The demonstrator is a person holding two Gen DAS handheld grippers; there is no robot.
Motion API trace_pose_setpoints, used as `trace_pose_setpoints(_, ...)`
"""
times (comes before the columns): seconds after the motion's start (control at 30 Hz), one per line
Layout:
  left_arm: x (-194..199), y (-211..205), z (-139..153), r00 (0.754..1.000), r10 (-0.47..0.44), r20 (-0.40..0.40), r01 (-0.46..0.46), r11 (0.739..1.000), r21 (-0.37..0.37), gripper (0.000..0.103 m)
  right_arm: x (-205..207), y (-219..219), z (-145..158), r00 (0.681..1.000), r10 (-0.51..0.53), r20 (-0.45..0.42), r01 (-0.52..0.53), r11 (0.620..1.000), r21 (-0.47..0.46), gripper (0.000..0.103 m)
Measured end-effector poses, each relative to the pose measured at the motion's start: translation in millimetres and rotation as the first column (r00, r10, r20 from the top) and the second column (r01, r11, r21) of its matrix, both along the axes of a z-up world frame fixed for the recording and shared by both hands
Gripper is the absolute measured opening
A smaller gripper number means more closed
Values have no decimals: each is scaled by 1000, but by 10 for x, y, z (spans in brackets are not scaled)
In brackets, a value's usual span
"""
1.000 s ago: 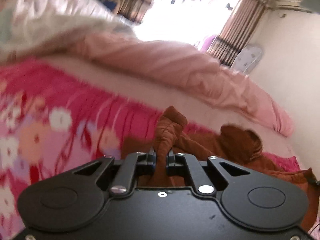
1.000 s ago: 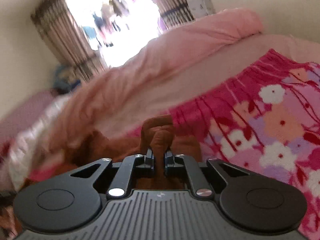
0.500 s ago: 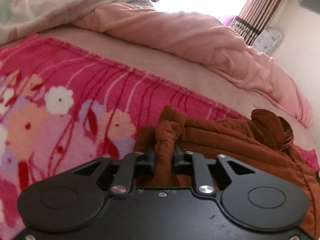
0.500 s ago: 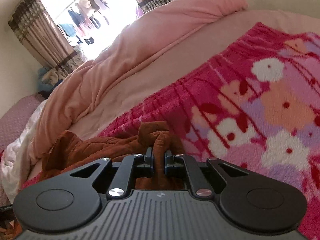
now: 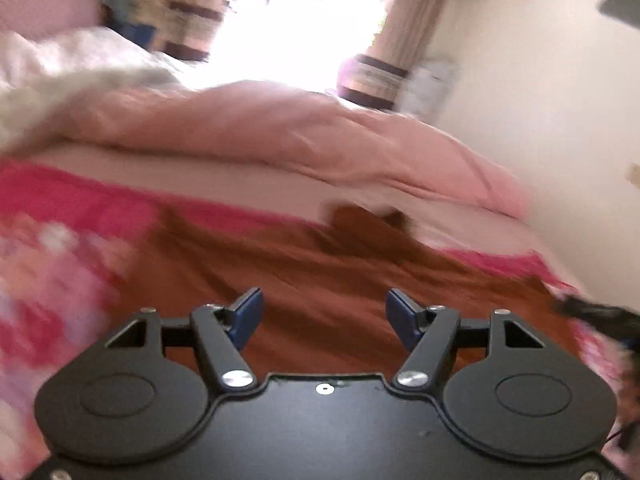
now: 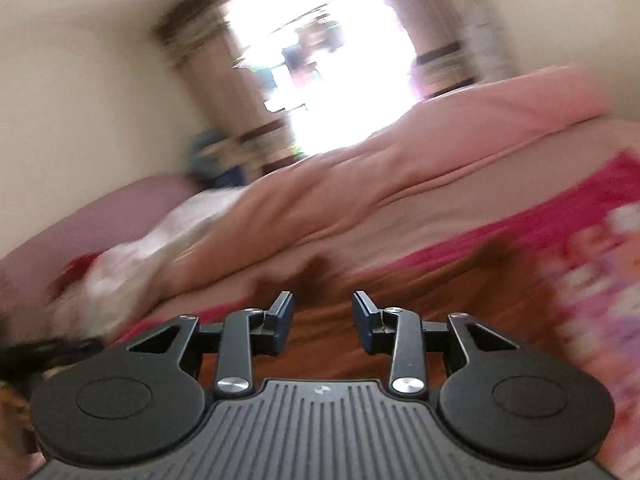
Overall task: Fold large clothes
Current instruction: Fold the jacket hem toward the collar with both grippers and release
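A large rust-brown garment (image 5: 320, 280) lies spread on the pink floral blanket (image 5: 52, 280) on the bed; it also shows in the right wrist view (image 6: 420, 304). My left gripper (image 5: 323, 310) is open and empty, just above the garment's near edge. My right gripper (image 6: 323, 314) is open and empty over the same garment. A bunched part of the garment (image 5: 368, 220) rises at its far edge. Both views are blurred by motion.
A rolled pink duvet (image 5: 300, 136) lies along the far side of the bed, also in the right wrist view (image 6: 400, 184). A white quilt (image 5: 60, 92) is heaped at far left. A bright curtained window (image 5: 304, 12) and a white wall (image 5: 540, 100) stand behind.
Both grippers were shut on bunched brown cloth; both have opened and let it go. The garment now lies flatter on the blanket, and both cameras have tilted up.
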State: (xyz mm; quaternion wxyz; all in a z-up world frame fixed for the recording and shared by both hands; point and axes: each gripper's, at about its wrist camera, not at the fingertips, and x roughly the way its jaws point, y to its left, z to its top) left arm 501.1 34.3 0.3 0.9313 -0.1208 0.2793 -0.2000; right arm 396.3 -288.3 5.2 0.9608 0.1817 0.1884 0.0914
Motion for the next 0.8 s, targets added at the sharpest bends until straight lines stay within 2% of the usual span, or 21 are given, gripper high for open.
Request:
trace_pose_setpoints(0.07, -60, -228, -142, 998, -52, -23, 52, 999, 1, 69, 31, 340, -154, 996, 87, -28, -86, 996, 21, 30)
trace_pose_setpoints(0.13, -47, -398, -303, 996, -70, -55, 71, 997, 10, 69, 81, 601, -336, 988, 144, -61, -143, 989, 21, 30)
trace_pose_setpoints(0.23, 0, -425, -455, 997, -45, -70, 49, 998, 48, 69, 173, 792, -585, 980, 156, -125, -157, 988, -5, 28)
trace_pose_setpoints(0.27, 16, -381, -465, 998, -30, -59, 33, 997, 65, 69, 181, 774, -627, 982, 139, -127, -141, 990, -9, 23)
trace_pose_setpoints(0.33, 120, -187, -480, 999, 23, -50, -17, 994, 107, 69, 161, 630, -638, 988, 99, -121, -99, 995, 5, 21)
trace_pose_setpoints(0.47, 196, 288, -484, 990, 125, -61, -117, 986, 121, 68, -15, 158, -509, 994, -37, -103, 36, 999, -11, 23)
trace_pose_setpoints(0.6, 187, 677, -437, 978, 198, -58, -189, 973, 131, 69, -201, -395, -445, 976, -184, -114, 177, 981, -75, 24)
trace_pose_setpoints(0.7, 266, 787, -457, 975, 204, -85, -192, 973, 126, 69, -273, -657, -474, 957, -264, -119, 252, 962, -107, 24)
trace_pose_setpoints(0.8, 313, 726, -640, 972, 203, -116, -185, 972, 148, 69, -234, -819, -576, 946, -295, -136, 283, 954, -103, 21)
